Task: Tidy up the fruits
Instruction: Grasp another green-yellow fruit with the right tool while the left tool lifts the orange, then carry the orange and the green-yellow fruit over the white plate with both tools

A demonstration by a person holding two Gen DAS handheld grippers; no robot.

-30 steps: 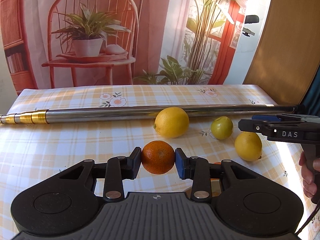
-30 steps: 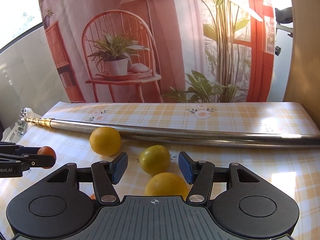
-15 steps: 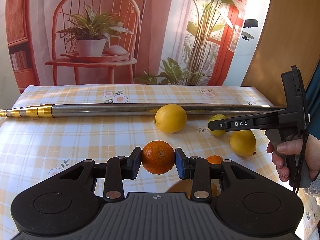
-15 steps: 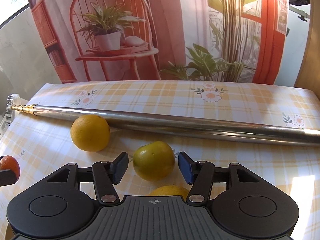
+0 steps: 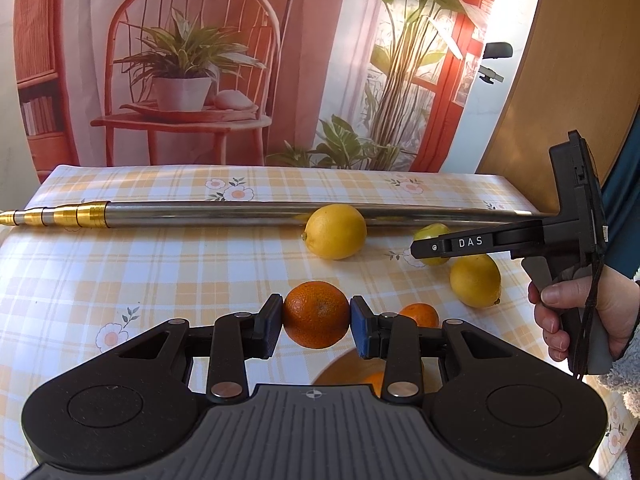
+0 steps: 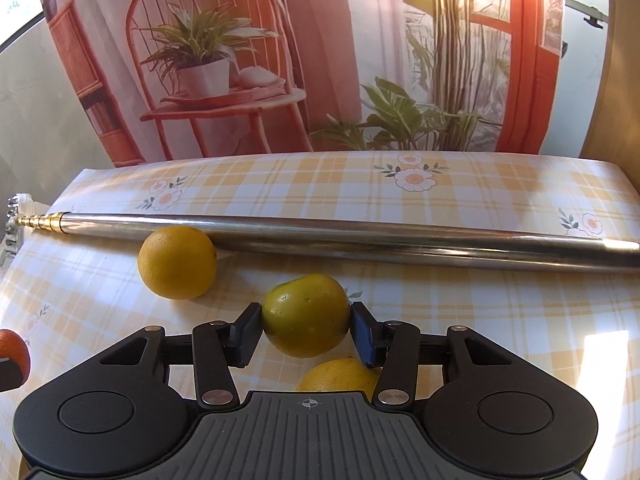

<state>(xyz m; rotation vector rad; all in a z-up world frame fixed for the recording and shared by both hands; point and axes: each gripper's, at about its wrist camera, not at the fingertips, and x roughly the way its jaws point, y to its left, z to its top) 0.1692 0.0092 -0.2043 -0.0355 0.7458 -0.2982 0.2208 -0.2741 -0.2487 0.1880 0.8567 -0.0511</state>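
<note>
Orange (image 5: 316, 314): round, dimpled, frame centre.
Left claw (image 5: 316, 326): pinching the orange.
Right claw (image 6: 306, 330): closed against greenish-yellow fruit (image 6: 306, 314).

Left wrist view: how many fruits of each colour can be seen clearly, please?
Orange: 2 (held orange, loose orange)
Yellow: 2 (far lemon, near lemon)
Green: 1 (green fruit)
Total: 5

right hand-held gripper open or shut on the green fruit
Shut on it: the right hand-held gripper has both pads pressed against the sides of the green fruit.
</note>
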